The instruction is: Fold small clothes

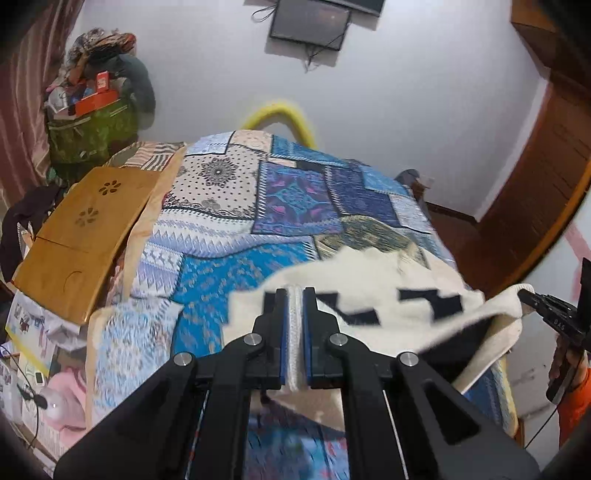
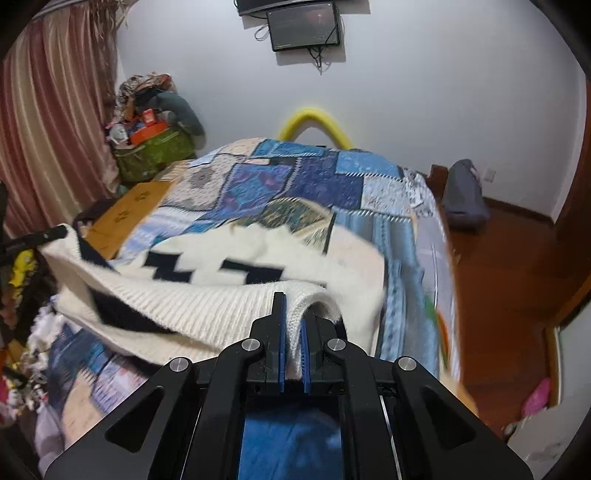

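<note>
In the left wrist view, the left gripper (image 1: 294, 295) has its jaws closed on the ribbed edge of a cream sweater (image 1: 373, 295) held above the bed (image 1: 236, 266); the right gripper (image 1: 532, 297) pinches its far corner. In the right wrist view, the right gripper's jaws clamp the sweater's (image 2: 207, 310) hem, the knit stretching left over the bed (image 2: 314, 177).

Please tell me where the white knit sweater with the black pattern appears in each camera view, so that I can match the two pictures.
Left wrist view: white knit sweater sits lower centre to right, over the patchwork bedspread.
Right wrist view: the sweater spreads from the left edge to lower centre.
Shared landmark: the wall-mounted screen at top centre in both.
</note>
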